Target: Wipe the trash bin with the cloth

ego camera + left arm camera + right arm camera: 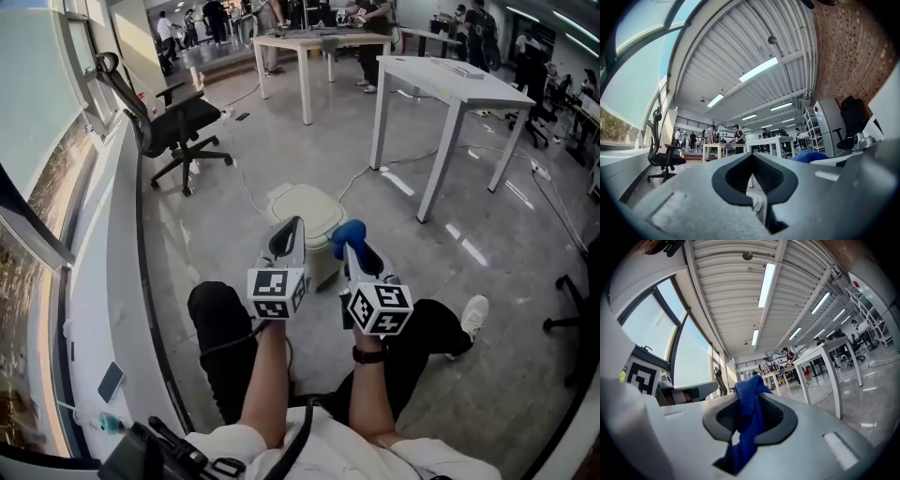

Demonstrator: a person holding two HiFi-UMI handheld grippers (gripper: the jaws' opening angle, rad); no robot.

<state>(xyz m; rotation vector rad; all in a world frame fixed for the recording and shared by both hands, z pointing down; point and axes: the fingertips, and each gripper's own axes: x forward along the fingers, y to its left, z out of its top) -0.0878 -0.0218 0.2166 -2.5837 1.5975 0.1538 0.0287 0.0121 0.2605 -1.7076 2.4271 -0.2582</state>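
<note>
My right gripper (355, 253) is pinched tight on the blue cloth (349, 232), left gripper (290, 234) closed on nothing, white trash bin (302, 202) just past them.

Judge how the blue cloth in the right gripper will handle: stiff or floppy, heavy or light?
Probably floppy: the blue cloth bunches beyond the right gripper, which is shut on it, and its tail droops between the jaws. Likely light, since that pinch alone holds it. It should mould to the trash bin lid when pressed.
</note>
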